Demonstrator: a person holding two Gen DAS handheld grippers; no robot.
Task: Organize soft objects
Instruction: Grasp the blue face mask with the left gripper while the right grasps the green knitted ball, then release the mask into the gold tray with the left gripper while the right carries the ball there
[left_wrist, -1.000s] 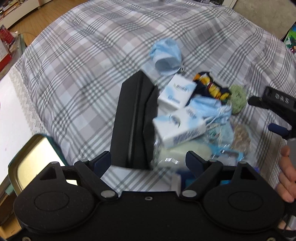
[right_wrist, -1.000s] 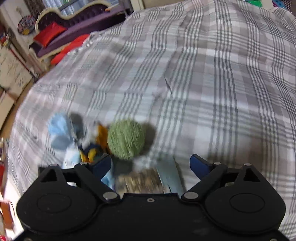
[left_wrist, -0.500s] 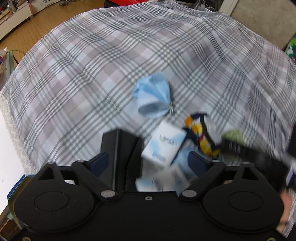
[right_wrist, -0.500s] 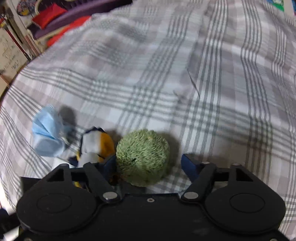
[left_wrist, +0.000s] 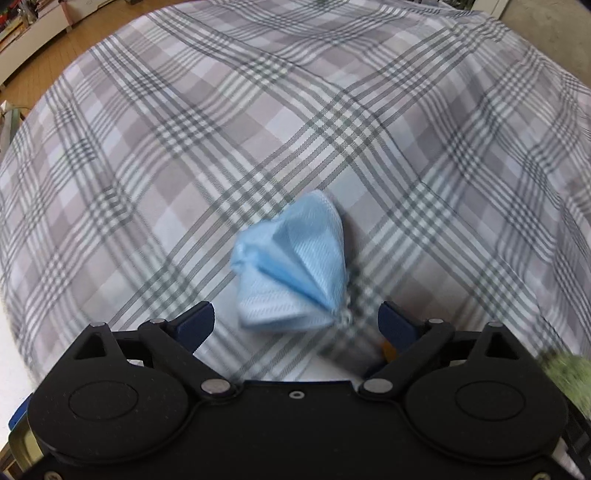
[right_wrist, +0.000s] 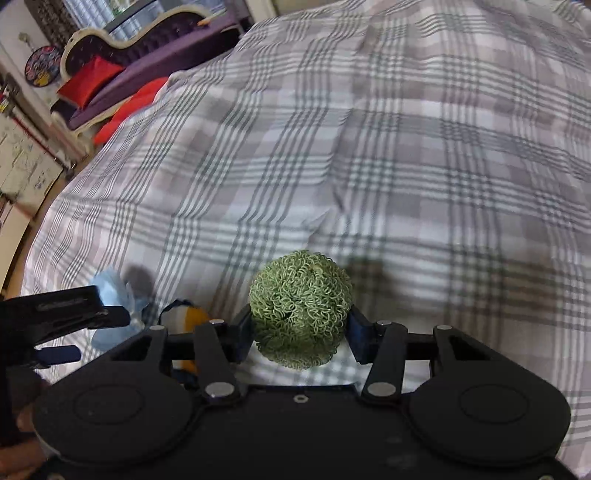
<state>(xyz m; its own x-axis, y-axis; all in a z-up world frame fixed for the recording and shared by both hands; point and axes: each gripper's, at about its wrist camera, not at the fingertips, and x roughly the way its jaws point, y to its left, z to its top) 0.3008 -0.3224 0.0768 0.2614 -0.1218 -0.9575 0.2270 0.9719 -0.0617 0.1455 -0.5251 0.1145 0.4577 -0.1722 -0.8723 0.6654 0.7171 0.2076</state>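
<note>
A crumpled light blue face mask (left_wrist: 291, 269) lies on the plaid bedcover (left_wrist: 258, 129), right in front of my open left gripper (left_wrist: 295, 323), between its spread fingers. My right gripper (right_wrist: 300, 325) is shut on a green fuzzy ball (right_wrist: 300, 314), its blue pads pressing both sides. The ball also shows blurred at the lower right edge of the left wrist view (left_wrist: 569, 376). The mask (right_wrist: 110, 295) and the left gripper (right_wrist: 62, 310) show at the left of the right wrist view.
A small orange, white and dark soft toy (right_wrist: 186, 321) lies just left of the green ball. A purple sofa with red cushions (right_wrist: 92, 77) stands beyond the bed. A metal tin's corner (left_wrist: 20, 446) shows at the lower left.
My right gripper moved up to the green ball and closed on it. My left gripper moved forward past the tissue packs and black case to the blue mask.
</note>
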